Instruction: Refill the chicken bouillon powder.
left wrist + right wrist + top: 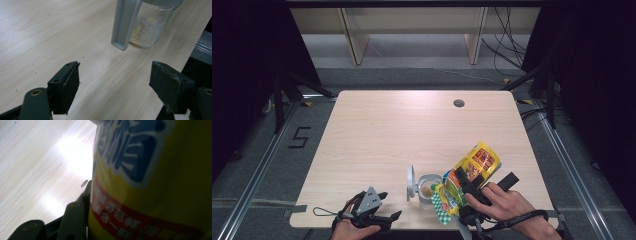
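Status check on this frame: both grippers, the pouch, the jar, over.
Left gripper open, empty, near table edge. Right gripper shut on yellow pouch, tilted toward jar. Glass jar open, lid hanging beside it. Nothing between pouch and jar.

The table [377,130] lies open far and left; near right, a jar [428,188] and yellow pouch [472,172] block passage.

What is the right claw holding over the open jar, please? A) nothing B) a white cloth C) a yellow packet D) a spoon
C: the right claw grips a yellow packet, tilted toward the open jar.
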The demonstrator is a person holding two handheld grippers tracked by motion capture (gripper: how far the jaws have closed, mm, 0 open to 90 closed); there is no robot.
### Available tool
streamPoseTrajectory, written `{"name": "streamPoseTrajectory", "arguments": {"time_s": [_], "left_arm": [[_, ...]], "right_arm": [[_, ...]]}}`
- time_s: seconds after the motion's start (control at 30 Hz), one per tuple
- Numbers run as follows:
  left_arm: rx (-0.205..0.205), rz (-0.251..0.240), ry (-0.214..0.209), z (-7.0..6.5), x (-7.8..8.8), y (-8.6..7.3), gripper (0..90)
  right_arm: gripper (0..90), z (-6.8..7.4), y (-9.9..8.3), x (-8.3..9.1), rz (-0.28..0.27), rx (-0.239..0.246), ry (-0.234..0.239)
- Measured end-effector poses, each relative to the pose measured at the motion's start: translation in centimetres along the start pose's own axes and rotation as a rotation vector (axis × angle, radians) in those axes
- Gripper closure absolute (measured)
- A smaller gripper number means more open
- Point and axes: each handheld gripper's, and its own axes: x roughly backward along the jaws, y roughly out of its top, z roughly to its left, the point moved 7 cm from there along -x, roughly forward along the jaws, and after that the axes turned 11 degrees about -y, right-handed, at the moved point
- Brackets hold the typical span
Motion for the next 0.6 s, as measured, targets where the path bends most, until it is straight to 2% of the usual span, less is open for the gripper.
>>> {"name": "streamPoseTrajectory", "arguments": {"time_s": [0.03,0.07,0.13,0.2,0.27,0.3,0.37,0.4,0.43,0.47,0.53,0.6], "left_arm": [[0.027,-0.019,-0.011,-0.28,-0.13,0.06,23.2],[0.032,-0.020,-0.010,-0.29,-0.13,0.04,23.2],[0.029,-0.019,-0.010,-0.27,-0.14,0.06,23.2],[-0.011,0.009,0.002,0.09,0.04,-0.02,23.2],[0.010,-0.006,-0.006,-0.12,-0.04,0.03,23.2],[-0.002,0.004,-0.001,0.00,0.04,-0.02,23.2],[0.033,-0.025,-0.007,-0.28,-0.15,0.08,23.2],[0.036,-0.027,-0.007,-0.28,-0.16,0.09,23.2],[0.029,-0.020,-0.009,-0.27,-0.13,0.06,23.2],[0.012,-0.007,-0.005,-0.13,-0.04,0.02,23.2],[0.003,0.001,-0.003,-0.04,0.00,-0.01,23.2],[0.007,-0.007,-0.003,-0.07,-0.05,0.04,23.2]], "right_arm": [[59.0,-0.03,-0.01,0.04,0.001,0.005,0.005],[59.0,0.00,0.00,0.02,-0.004,0.004,0.006],[59.0,0.03,-0.08,0.14,0.005,-0.006,-0.007],[59.0,0.01,-0.15,0.20,0.003,-0.001,-0.004],[59.0,0.09,-0.24,0.22,0.012,-0.012,0.003],[58.9,0.07,-0.28,0.20,0.011,-0.005,0.001],[59.0,-0.02,-0.35,0.16,0.006,0.013,0.008],[59.0,0.02,-0.35,0.11,0.001,0.011,0.006],[59.0,0.26,-0.45,0.23,0.019,-0.015,0.010],[59.0,0.09,-0.40,0.20,0.008,-0.002,-0.002],[59.0,0.07,-0.38,0.18,0.001,0.004,0.005],[59.0,0.17,-0.42,0.23,0.008,-0.004,0.001]]}}
